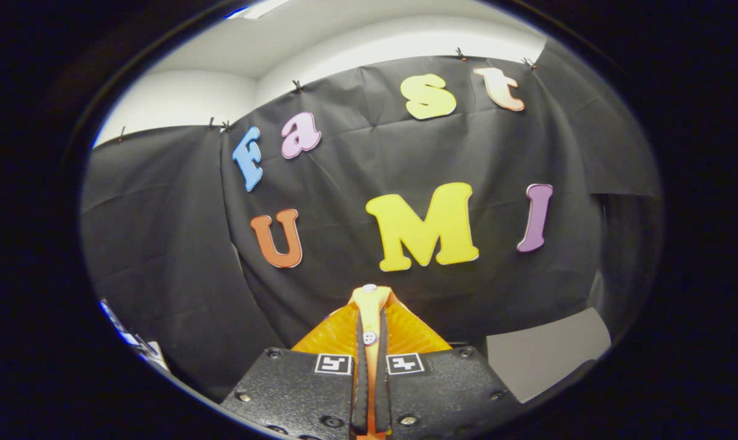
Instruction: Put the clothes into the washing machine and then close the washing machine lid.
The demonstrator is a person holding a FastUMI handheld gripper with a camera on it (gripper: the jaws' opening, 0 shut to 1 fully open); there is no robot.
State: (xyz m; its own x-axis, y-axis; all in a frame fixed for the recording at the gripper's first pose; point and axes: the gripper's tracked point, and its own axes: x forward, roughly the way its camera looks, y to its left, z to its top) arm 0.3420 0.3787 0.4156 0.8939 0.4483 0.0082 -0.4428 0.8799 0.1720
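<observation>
An orange and yellow piece of clothing (369, 321) with white buttons is pinched between my fingers and sticks up just ahead of them, held in the air in front of the booth's black cloth wall. Pleated orange fabric fans out to both sides behind the fingers. My gripper (369, 366) is shut on this garment, both fingers pressing on its yellow button strip.
A grey flat surface (546, 351) shows low on the right beside the gripper. A small white and blue object (130, 339) sits low on the left. The black cloth wall stands close ahead, with a white wall and ceiling above it.
</observation>
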